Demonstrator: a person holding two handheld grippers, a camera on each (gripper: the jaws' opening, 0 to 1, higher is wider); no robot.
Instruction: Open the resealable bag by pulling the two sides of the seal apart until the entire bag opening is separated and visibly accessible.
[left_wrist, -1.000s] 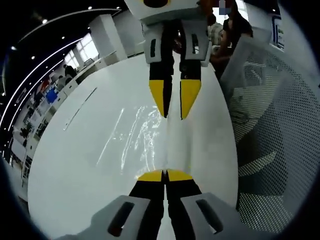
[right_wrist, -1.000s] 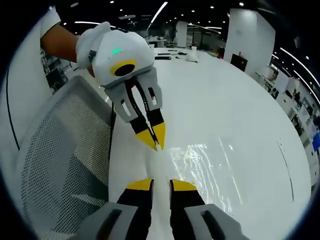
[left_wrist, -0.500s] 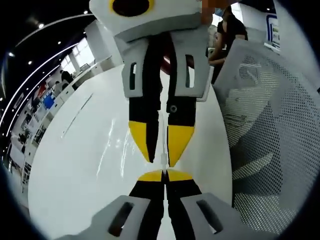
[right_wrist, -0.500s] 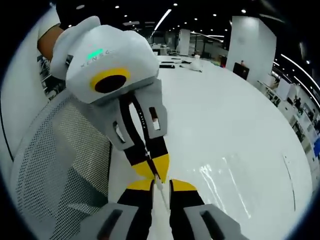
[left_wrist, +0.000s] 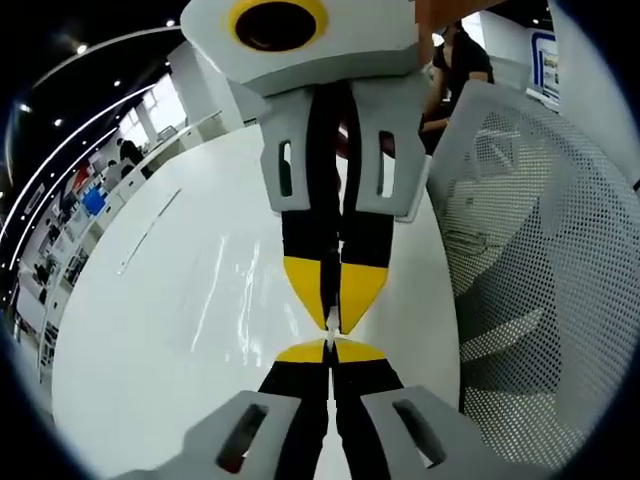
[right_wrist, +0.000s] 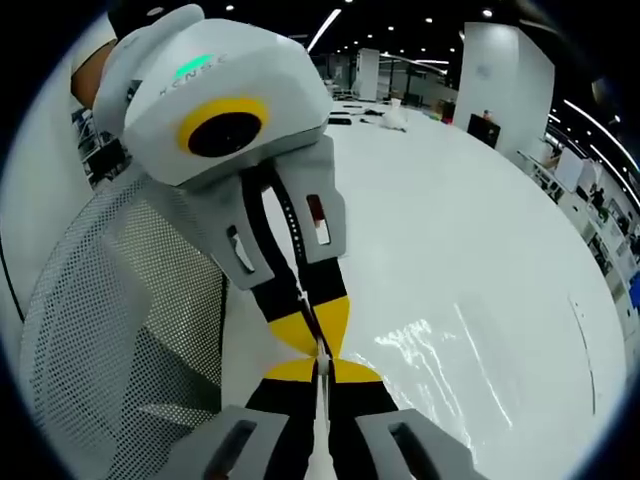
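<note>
Grippers are meeting tip to tip over the glossy white table (left_wrist: 150, 330), the left gripper (left_wrist: 330, 347) and right gripper (right_wrist: 320, 368) both clamping the clear resealable plastic bag's (right_wrist: 425, 335) seal edge, so drawing them apart seems the next move.

clear bag (right_wrist: 425, 340) flat on white table, seal edge pinched.
</note>
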